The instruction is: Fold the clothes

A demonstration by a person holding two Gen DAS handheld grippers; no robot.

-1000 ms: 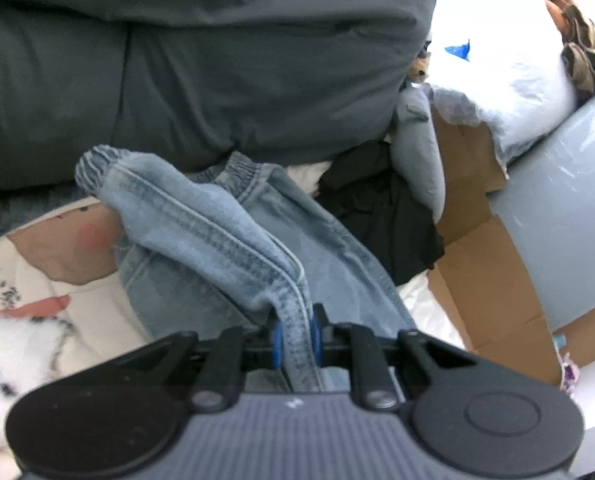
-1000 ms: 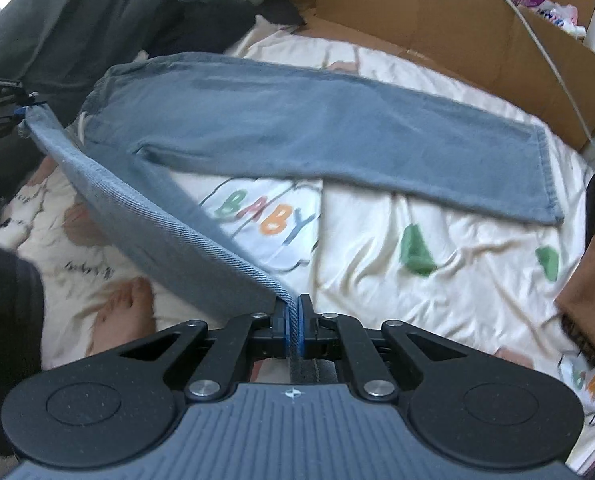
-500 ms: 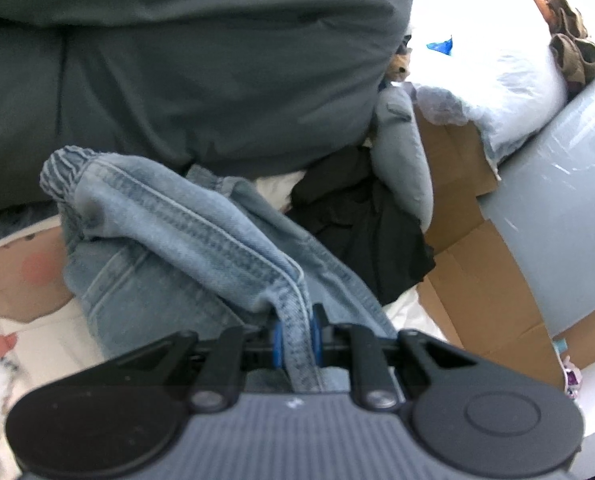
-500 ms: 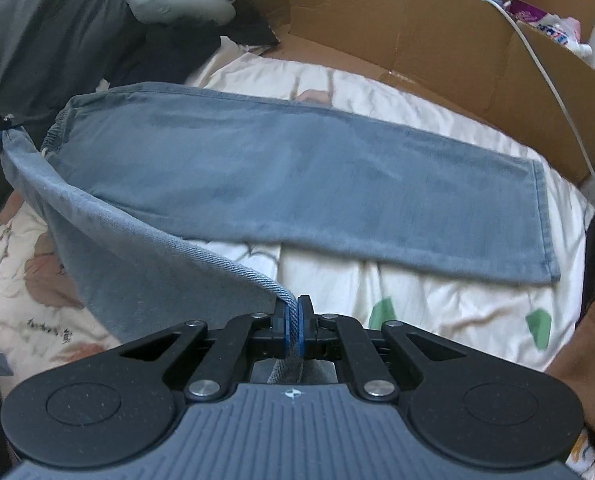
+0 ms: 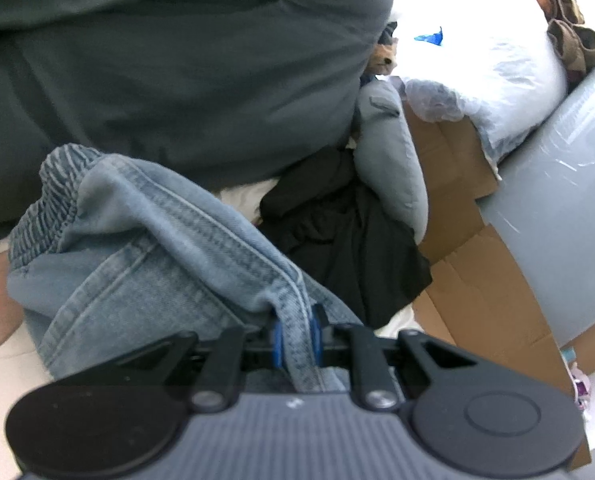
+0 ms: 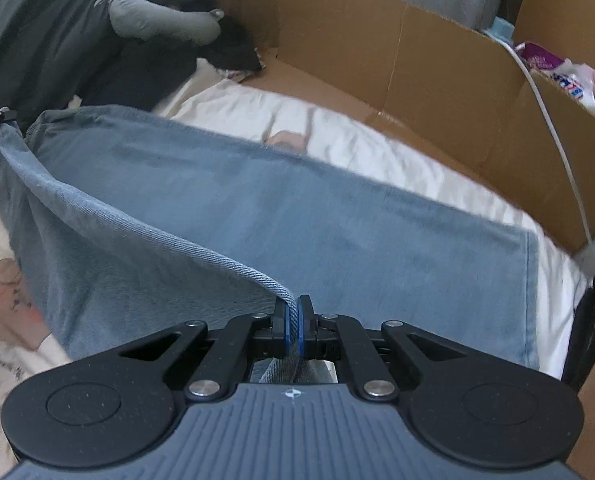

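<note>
Both hand-held grippers, left and right, are clamped on light-blue denim jeans, one leg held lifted for folding over the other.

Left gripper: black linkage arms, two silver pivot screws, blue pads on the fingertips. Housing grey, ribbed lengthwise, small white mark at centre. Black round caps on both sides; right cap with a raised concentric ring.

Right gripper: same build. Blue pads, black arms with triangular cut-outs, four small silver screws near the fingers, two larger ones at the pivots. Grey ribbed housing with a white cross-in-circle mark. Black caps finely speckled.
</note>
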